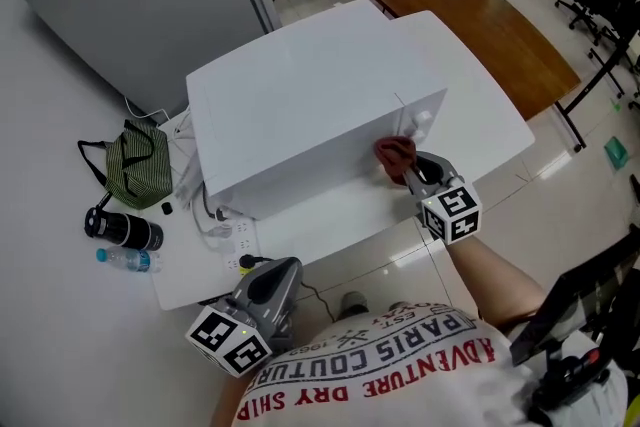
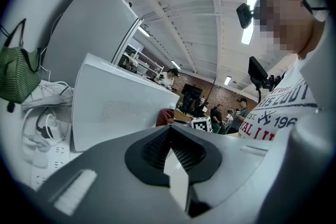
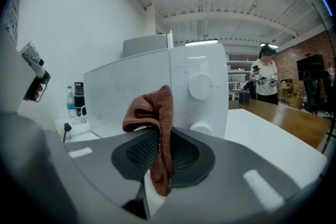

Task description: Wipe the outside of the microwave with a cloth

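Right gripper [image 1: 408,167] clamped on red cloth [image 1: 393,152] at microwave [image 1: 300,95] front; left gripper [image 1: 280,272] jaws together, near-left.

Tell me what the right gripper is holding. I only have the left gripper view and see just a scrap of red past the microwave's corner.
Observer: The right gripper has its jaws shut on a reddish-brown cloth.
Operator: Where is the cloth?
Observer: At the front face of the microwave, just left of its two round knobs.
Operator: Anything off to the left that I'm missing?
Observer: Left of the microwave, a black flask and a small water bottle.
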The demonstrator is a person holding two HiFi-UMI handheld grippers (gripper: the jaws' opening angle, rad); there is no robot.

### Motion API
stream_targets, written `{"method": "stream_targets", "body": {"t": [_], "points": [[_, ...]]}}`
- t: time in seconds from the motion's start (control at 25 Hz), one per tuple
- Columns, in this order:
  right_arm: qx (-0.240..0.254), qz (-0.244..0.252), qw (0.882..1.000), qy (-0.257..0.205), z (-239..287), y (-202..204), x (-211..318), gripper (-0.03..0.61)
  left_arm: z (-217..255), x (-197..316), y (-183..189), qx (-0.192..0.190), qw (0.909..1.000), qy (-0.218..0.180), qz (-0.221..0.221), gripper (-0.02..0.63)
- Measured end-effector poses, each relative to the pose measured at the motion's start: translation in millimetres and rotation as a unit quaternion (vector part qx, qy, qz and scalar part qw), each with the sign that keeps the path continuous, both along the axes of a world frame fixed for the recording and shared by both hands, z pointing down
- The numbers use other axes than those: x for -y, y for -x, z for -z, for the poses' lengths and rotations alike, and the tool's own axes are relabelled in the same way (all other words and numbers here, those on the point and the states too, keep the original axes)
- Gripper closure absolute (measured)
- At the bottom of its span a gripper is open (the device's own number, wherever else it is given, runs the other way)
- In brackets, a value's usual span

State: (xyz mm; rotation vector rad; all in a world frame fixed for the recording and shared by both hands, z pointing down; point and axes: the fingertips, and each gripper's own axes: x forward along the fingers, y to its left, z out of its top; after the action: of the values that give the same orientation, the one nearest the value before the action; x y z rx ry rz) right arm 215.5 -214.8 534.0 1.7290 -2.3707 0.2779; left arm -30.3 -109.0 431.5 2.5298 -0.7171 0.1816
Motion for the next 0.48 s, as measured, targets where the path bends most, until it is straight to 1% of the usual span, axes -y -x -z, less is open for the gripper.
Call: {"method": "stream_targets", "body": {"t": [0.12,0.2,0.32,0.4,0.48], "points": [[-0.027,0.067,0.997,-0.015,27.0,28.1,-11.4,0.533,3.2,-8.7,2.5,-0.007,0.9999,-0.005,0.012,0.607],[-0.03,0.113,0.993,-0.023,51.6,49.7,-18.0,0.534,6.9,-15.8,4.9,-0.011,0.9997,-0.008,0.022,0.607],[-0.003,0.181,0.983,-0.029,96.8,84.7,-26.7,0.532,16.1,-26.3,9.5,-0.015,0.999,-0.013,0.039,0.607],[0.009,0.228,0.973,-0.031,124.5,115.0,-28.7,0.533,19.8,-30.4,19.9,-0.017,0.9984,-0.018,0.051,0.607],[0.031,0.269,0.962,-0.026,149.3,148.7,-24.1,0.532,21.7,-29.9,37.1,-0.018,0.9973,-0.027,0.065,0.607]]}}
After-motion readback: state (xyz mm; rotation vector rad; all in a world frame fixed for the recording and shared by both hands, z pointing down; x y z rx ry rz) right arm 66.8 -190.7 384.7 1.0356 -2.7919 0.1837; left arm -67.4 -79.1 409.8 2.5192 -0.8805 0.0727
